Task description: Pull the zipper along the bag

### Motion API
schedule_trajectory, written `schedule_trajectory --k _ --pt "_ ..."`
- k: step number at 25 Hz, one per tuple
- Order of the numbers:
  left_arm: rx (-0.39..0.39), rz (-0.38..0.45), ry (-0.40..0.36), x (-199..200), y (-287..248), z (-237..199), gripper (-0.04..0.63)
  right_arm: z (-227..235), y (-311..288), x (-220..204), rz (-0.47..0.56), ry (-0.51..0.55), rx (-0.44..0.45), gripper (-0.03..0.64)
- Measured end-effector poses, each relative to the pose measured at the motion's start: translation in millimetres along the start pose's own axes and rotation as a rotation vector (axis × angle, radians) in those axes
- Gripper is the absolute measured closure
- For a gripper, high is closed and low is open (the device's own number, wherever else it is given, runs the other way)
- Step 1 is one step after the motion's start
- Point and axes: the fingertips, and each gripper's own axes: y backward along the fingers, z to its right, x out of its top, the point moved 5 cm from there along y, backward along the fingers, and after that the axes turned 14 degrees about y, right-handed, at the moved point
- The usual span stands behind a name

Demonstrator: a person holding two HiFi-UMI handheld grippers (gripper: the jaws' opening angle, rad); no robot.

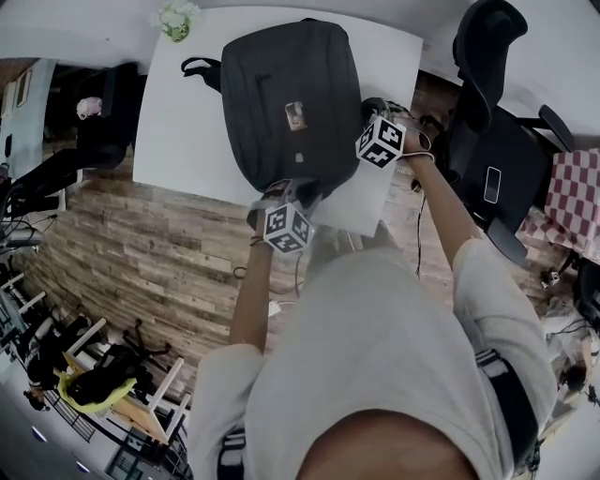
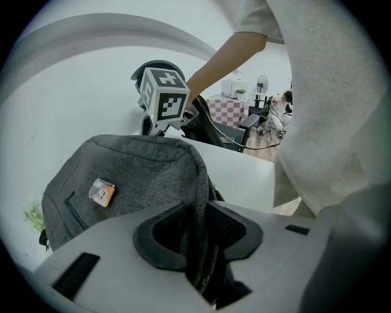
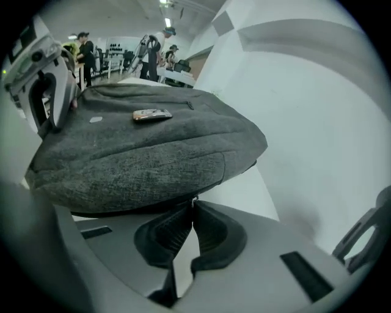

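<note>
A dark grey backpack (image 1: 281,84) lies flat on the white table (image 1: 178,141), with a small orange-and-white tag (image 1: 295,115) on its top. At the bag's near end my left gripper (image 2: 198,226) is shut on a fold of the bag's fabric (image 2: 197,202). My right gripper (image 3: 190,211) is at the bag's right side, under its bulging edge (image 3: 140,153). Its jaws are shut on the small metal zipper pull (image 3: 193,200). In the head view the left gripper (image 1: 293,197) and the right gripper (image 1: 364,114) both touch the bag's edge.
A black office chair (image 1: 487,122) stands right of the table, beside a red checkered cloth (image 1: 572,197). A small plant (image 1: 176,19) sits at the table's far left corner. The table's right edge (image 3: 256,183) runs just past the right gripper. People stand far off (image 3: 153,46).
</note>
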Motion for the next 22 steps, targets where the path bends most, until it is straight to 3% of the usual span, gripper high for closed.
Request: schedule_trajectory --k 10,22 --pt "0.027 0.007 0.047 -2 -1 -3 0.476 -12 5 0 -0.104 0.008 0.015 0.6" --pt "0.05 0.014 0.078 -3 -5 -5 0.481 -103 50 8 -0.106 -0.16 0.093 0.598"
